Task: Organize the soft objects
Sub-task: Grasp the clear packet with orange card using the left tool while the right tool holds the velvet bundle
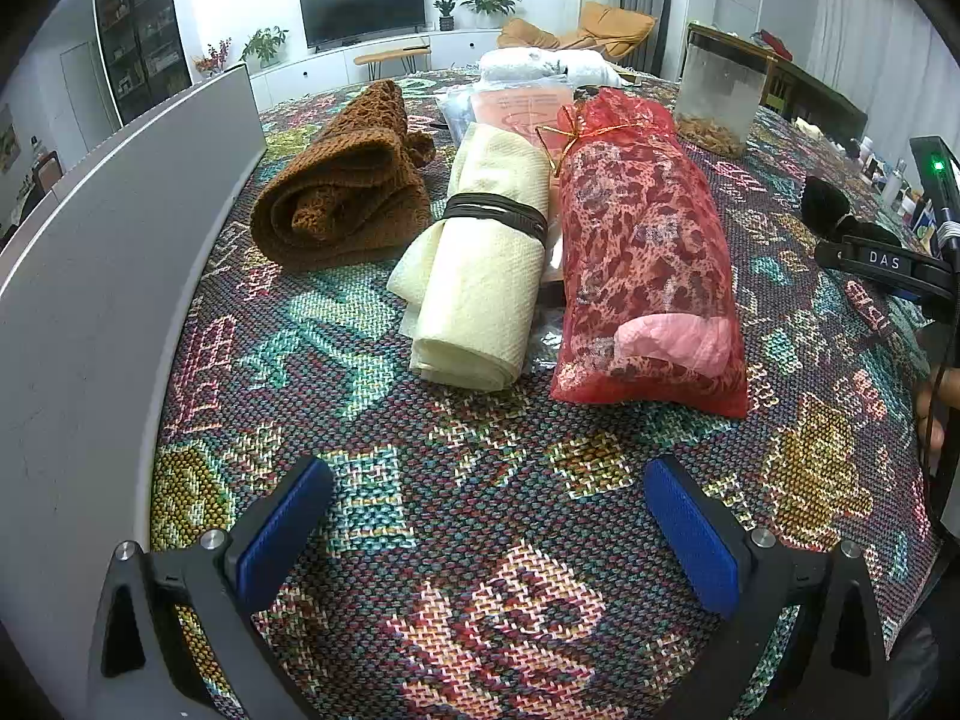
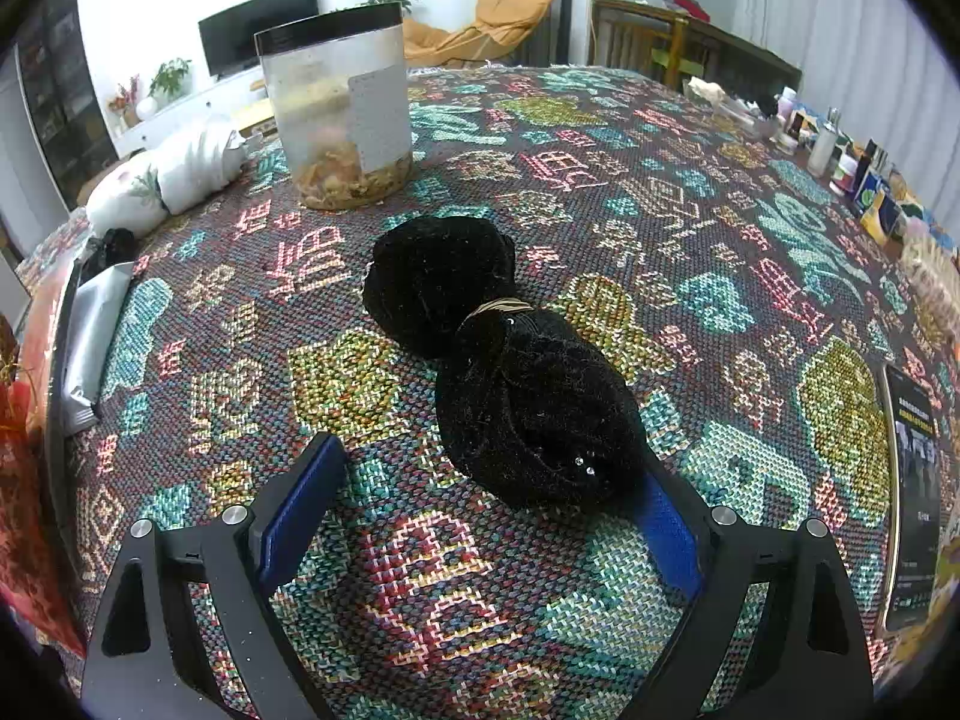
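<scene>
The table is covered with a woven cloth (image 1: 492,516) of many colours, and all places here are told from the cream roll (image 1: 480,276), which lies in the middle with a dark band around it. Just left of the cream roll is a folded brown knit (image 1: 342,192), and just right of it, almost touching, is a red mesh bag (image 1: 648,264) with patterned fabric and something pink inside. Behind the cream roll stands a clear jar (image 1: 720,96). Far to the right of the cream roll lies a black bundle (image 2: 498,360), tied at its middle with a thin band. The left gripper (image 1: 486,528) hovers before the roll, fingers wide and holding nothing. The right gripper (image 2: 486,516) is also wide; the black bundle's near end lies between its fingers, against the right one.
</scene>
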Available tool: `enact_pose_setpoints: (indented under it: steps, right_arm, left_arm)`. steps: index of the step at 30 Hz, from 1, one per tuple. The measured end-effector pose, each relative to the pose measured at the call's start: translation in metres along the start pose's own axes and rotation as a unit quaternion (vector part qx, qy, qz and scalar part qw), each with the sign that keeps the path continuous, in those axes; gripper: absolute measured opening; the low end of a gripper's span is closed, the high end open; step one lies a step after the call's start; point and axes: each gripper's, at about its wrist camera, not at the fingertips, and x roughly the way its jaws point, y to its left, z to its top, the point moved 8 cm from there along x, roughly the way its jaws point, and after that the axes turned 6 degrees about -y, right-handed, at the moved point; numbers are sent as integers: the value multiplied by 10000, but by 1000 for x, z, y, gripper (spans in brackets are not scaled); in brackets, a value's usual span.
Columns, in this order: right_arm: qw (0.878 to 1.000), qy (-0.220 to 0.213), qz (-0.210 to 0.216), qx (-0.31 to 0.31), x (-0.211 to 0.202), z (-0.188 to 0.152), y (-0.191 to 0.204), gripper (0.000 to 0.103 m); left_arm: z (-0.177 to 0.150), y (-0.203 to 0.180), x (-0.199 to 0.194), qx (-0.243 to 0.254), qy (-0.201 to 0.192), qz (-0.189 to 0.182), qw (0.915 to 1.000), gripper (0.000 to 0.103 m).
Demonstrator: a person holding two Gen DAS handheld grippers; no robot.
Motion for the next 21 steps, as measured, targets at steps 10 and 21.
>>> enact_pose_setpoints:
  steps: [10,21]
  right_arm:
    - [10000,0,0,0,0,0,0,93]
    - [10000,0,3,4,0,0,0,93]
  left_arm:
    - [1,3,-12,27,359,-336,9988,103]
    - [165,0,12,-459,177,-1029,9935,103]
